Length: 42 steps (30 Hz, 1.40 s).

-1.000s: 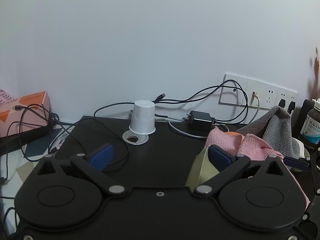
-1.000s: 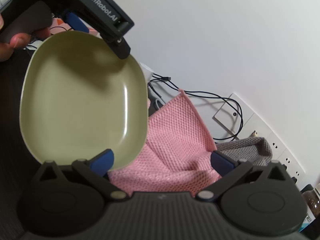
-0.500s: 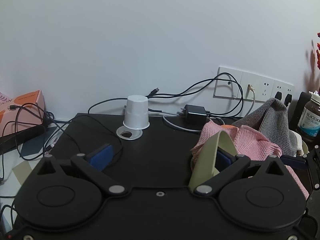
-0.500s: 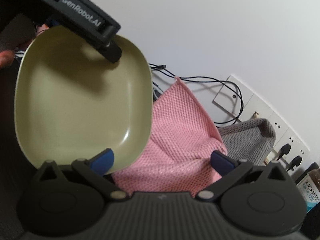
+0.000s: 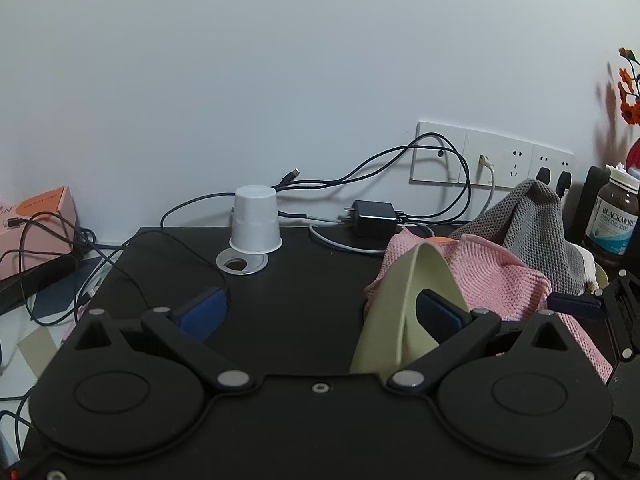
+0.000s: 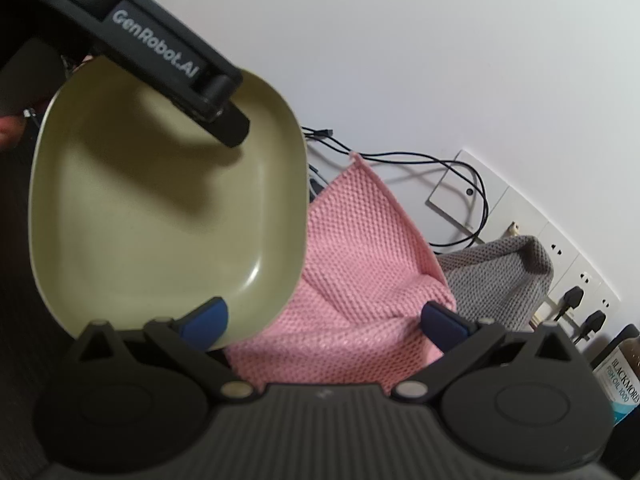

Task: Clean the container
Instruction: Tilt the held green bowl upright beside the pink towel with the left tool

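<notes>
Left wrist view: my fingers spread wide, green dish edge-on at the right pad.

I see the left gripper point(image 5: 320, 312) gaping over the black table point(image 5: 304, 280), its right blue pad point(image 5: 438, 312) against the olive-green container point(image 5: 394, 304), which stands tilted on edge. A pink cloth point(image 5: 496, 276) bunches behind it, a grey cloth point(image 5: 532, 220) beyond. An upturned white cup point(image 5: 255, 224) sits near the wall sockets point(image 5: 492, 158).

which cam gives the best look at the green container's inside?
Right wrist: the green container faces the lens, its whole hollow and rim visible, apart from where the left gripper's finger crosses the top. Left wrist shows it only edge-on, a thin strip beside the pink cloth.
</notes>
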Available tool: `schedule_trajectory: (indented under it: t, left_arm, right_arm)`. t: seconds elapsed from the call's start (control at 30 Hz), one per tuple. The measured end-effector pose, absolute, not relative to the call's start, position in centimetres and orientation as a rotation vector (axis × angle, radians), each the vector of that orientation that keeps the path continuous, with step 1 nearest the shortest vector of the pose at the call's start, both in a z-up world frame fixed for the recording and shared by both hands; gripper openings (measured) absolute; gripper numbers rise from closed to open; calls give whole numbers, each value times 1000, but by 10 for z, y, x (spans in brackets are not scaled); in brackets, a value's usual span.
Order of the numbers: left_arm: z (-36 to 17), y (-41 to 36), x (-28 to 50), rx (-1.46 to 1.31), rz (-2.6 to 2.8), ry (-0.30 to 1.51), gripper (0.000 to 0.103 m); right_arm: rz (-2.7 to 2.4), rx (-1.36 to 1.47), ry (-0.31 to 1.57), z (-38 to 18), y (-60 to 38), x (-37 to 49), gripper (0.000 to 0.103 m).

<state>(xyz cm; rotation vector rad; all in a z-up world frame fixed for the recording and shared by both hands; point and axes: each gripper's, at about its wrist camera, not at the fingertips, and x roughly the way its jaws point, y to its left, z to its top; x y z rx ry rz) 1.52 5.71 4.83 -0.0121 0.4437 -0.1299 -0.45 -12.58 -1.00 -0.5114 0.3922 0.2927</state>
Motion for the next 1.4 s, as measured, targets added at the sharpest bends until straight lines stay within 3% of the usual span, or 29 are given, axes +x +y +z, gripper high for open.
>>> schedule_trajectory:
  t: [1.4]
  left_arm:
    - [43, 51, 12, 10, -214, 458, 103]
  right_arm:
    - [287, -520, 390, -5, -124, -15, 102]
